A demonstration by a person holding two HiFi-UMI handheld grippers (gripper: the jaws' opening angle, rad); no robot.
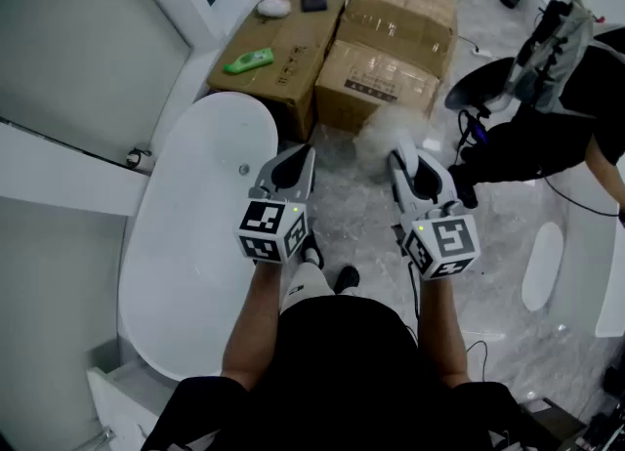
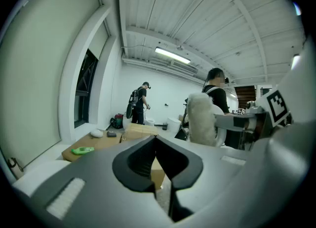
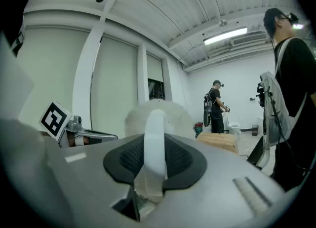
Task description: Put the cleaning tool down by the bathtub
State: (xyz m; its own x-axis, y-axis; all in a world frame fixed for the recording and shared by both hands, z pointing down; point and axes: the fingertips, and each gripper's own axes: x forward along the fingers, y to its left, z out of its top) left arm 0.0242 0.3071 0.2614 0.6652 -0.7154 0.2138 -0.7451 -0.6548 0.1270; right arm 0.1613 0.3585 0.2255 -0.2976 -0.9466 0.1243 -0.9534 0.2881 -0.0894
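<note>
the white bathtub fills the left side of the head view, its long oval running up toward two cardboard boxes that stand just past its far end; a green object lies on top of the left box. just right of the tub's rim, the left gripper is held out over the marbled floor. in the left gripper view its jaws are pressed together at the tips with nothing between them (only an empty hollow behind the tips).

to the right of it, near but apart, is the right gripper. it is clamped on the cleaning tool, a white fluffy duster. in the right gripper view the tool's smooth white handle runs straight up between the two jaws, which press on it from both sides, and the fluffy head spreads out just beyond the jaw tips. in the head view that head hangs in the air in front of the right-hand box, off to the right of the bathtub and not touching it.

further right, a person in dark clothes is on the floor.
</note>
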